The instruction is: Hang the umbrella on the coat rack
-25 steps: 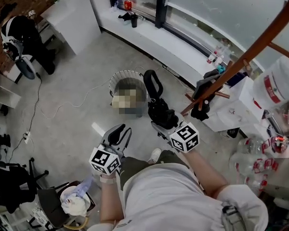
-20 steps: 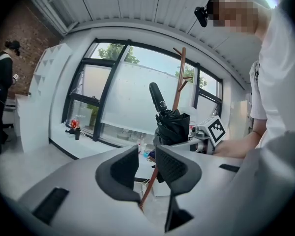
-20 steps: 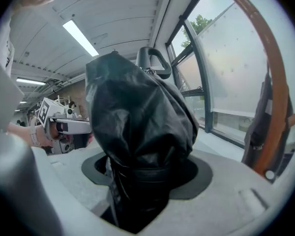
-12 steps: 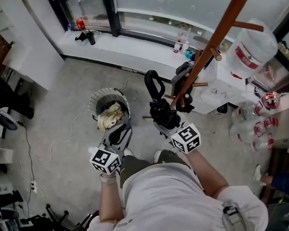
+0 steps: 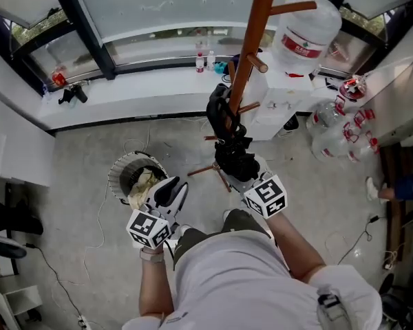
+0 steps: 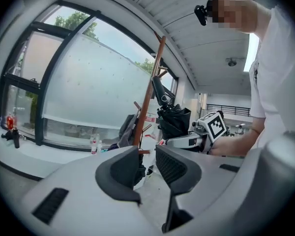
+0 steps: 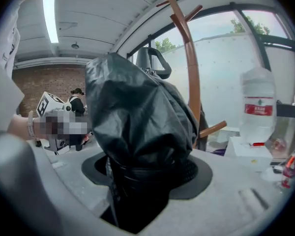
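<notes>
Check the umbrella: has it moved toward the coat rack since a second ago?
Yes. In the head view the umbrella, clamped in the right gripper, was well left of the coat rack; now it is close beside it.

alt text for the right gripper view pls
The right gripper is clamped on a folded black umbrella, which fills the middle of the frame. A brown wooden coat rack stands behind it before a large window, with a water jug at right.

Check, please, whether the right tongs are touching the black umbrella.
Touching. The right gripper view shows the right tongs closed around the umbrella, its black fabric squeezed between them.
</notes>
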Action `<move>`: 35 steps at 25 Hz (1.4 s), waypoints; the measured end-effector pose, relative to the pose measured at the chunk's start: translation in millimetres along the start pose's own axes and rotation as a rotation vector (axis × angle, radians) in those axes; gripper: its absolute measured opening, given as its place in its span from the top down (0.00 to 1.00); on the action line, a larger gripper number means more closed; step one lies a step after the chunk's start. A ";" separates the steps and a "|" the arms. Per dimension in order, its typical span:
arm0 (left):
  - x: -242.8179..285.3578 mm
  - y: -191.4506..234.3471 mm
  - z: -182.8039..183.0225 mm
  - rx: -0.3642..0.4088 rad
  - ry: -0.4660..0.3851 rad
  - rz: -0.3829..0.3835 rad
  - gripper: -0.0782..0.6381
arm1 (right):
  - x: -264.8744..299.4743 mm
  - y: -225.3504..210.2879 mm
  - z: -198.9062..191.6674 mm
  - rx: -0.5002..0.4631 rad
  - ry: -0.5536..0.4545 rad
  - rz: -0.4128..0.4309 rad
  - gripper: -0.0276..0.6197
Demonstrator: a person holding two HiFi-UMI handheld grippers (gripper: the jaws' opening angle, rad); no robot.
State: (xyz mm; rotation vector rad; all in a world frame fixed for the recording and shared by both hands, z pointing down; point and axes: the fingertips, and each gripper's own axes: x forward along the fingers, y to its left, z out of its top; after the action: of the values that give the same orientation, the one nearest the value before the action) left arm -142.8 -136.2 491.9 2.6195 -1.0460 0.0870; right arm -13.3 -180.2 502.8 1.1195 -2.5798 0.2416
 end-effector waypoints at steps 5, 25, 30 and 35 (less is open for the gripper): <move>18.0 -9.5 3.9 0.022 0.027 -0.116 0.76 | -25.8 -21.8 11.2 -0.004 -0.042 -0.130 0.52; 61.0 -33.2 17.3 0.052 0.027 -0.293 0.76 | -77.2 -64.7 92.8 -0.142 -0.159 -0.332 0.52; 60.8 -19.8 28.8 0.040 0.023 -0.272 0.76 | -60.0 -75.6 115.6 -0.145 -0.152 -0.327 0.52; 57.9 -9.7 29.0 0.037 0.018 -0.237 0.76 | -45.5 -81.3 118.9 -0.149 -0.145 -0.313 0.52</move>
State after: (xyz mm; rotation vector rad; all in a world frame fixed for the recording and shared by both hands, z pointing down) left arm -95.7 -177.0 471.8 2.7489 -0.7274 0.0752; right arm 49.4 -237.3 377.9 1.5064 -2.4462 -0.1070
